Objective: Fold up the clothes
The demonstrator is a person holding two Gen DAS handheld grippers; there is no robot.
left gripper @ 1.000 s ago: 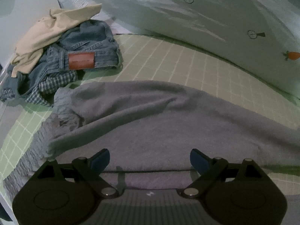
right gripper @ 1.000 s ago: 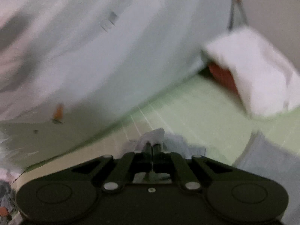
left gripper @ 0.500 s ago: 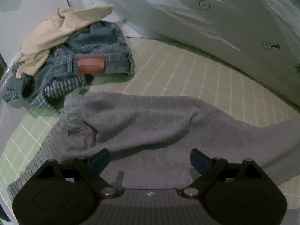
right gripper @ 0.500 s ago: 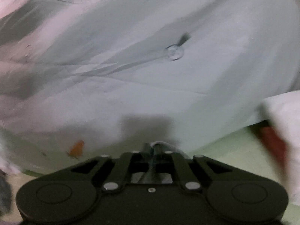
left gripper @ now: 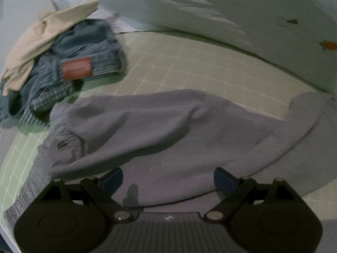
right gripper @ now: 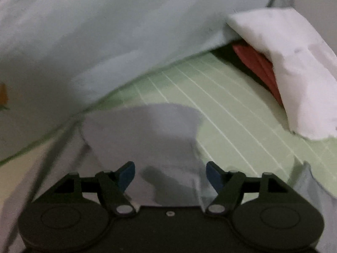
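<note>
Grey sweatpants lie folded lengthwise across the green checked bedsheet, elastic waistband at the left. My left gripper hovers open just above the near edge of the pants, nothing between its blue pads. In the right wrist view the leg end of the grey sweatpants lies flat on the sheet. My right gripper stands open over it, holding nothing.
A heap of unfolded clothes sits at the far left: blue jeans with a brown patch, a beige garment and a checked piece. A pale quilt bulks along the far side. A white pillow over something red lies at the right.
My right gripper was shut on the leg end and carried it; now it is open and the leg end lies on the sheet. The left gripper stayed open over the pants.
</note>
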